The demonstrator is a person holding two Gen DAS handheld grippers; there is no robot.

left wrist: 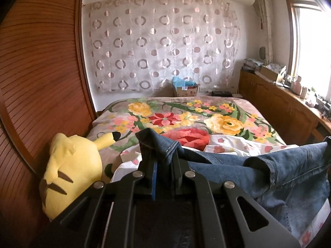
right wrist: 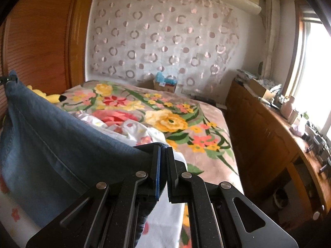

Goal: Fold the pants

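Note:
Blue denim pants (left wrist: 258,171) hang stretched between my two grippers above the bed. My left gripper (left wrist: 163,155) is shut on one end of the pants, with a fold of denim sticking up between its fingers. My right gripper (right wrist: 163,150) is shut on the other end, and the cloth (right wrist: 51,144) sags away to the left of it. The far tip of each gripper shows at the edge of the other's view, the right gripper (left wrist: 328,144) and the left gripper (right wrist: 8,79).
The bed carries a floral blanket (left wrist: 206,115) and a crumpled white flowered sheet (right wrist: 142,132). A yellow plush toy (left wrist: 72,165) lies at the left by the wooden wardrobe (left wrist: 41,72). A wooden cabinet (right wrist: 269,136) with clutter runs along the right under the window.

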